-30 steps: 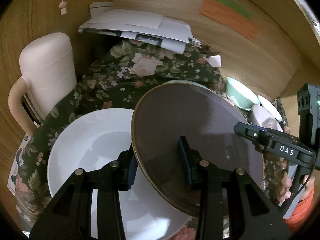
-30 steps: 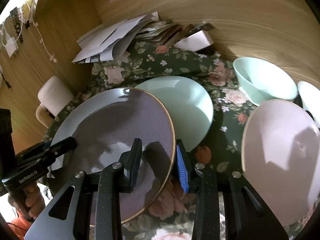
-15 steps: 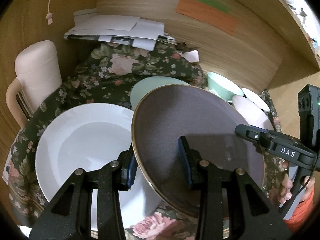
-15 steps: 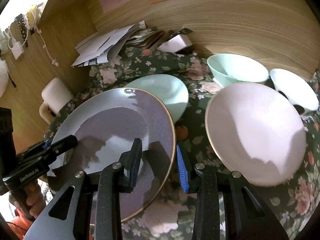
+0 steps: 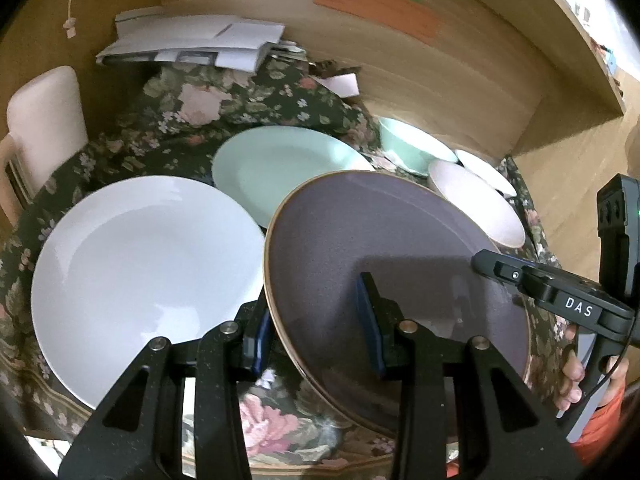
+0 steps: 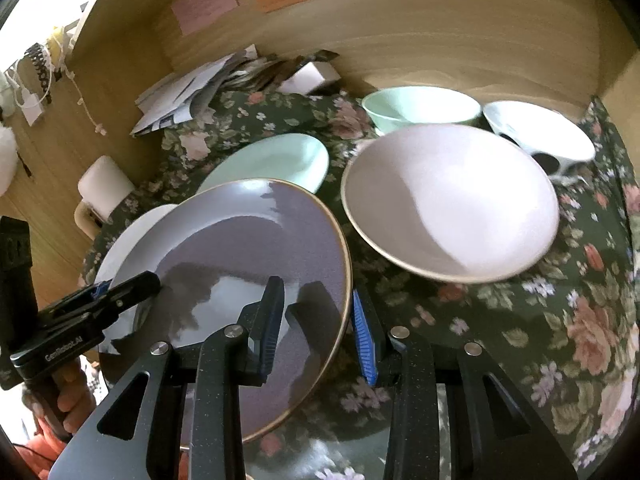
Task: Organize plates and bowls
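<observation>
Purple plate (image 5: 400,264) was held above the cloth (image 6: 520,320), its opposite rims clamped by the left gripper (image 5: 316,328) and right gripper (image 6: 320,332). It hung beside the white plate (image 5: 140,260), near the green plate (image 5: 280,164) and pink bowl (image 6: 452,200). Judged best: keep it level, move both grippers together, and lower it centred onto the white plate.
</observation>
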`<state>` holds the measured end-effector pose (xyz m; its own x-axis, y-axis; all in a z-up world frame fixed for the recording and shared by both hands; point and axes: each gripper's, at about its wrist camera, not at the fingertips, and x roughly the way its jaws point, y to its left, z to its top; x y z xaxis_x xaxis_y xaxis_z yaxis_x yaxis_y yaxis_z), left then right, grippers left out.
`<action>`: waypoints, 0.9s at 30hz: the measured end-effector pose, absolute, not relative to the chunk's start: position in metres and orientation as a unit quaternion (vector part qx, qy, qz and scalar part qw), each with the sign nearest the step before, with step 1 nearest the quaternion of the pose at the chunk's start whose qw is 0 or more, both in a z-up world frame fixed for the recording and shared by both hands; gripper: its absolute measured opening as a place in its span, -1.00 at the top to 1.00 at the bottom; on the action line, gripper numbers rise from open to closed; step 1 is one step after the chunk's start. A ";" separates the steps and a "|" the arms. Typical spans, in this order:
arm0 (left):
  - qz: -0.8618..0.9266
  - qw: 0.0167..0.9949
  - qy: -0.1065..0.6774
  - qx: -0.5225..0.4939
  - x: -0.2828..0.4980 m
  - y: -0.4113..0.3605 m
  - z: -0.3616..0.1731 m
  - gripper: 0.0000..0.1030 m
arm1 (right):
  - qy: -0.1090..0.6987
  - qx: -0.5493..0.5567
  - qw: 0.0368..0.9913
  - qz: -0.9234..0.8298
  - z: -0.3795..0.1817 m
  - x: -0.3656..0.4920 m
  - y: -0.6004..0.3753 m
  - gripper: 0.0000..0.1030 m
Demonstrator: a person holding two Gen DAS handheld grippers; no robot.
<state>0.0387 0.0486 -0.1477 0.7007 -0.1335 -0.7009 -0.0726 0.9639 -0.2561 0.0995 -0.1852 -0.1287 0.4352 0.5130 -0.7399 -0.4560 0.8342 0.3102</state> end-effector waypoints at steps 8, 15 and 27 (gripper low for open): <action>-0.031 0.906 0.402 -0.131 0.040 0.033 -0.158 0.27 | 0.460 0.042 0.844 0.274 -0.138 0.094 -0.203 0.41; -0.040 0.900 0.415 -0.131 0.046 0.025 -0.165 0.27 | 0.468 0.045 0.842 0.264 -0.147 0.092 -0.213 0.41; -0.047 0.892 0.432 -0.124 0.059 0.015 -0.178 0.26 | 0.483 0.050 0.839 0.246 -0.161 0.094 -0.222 0.41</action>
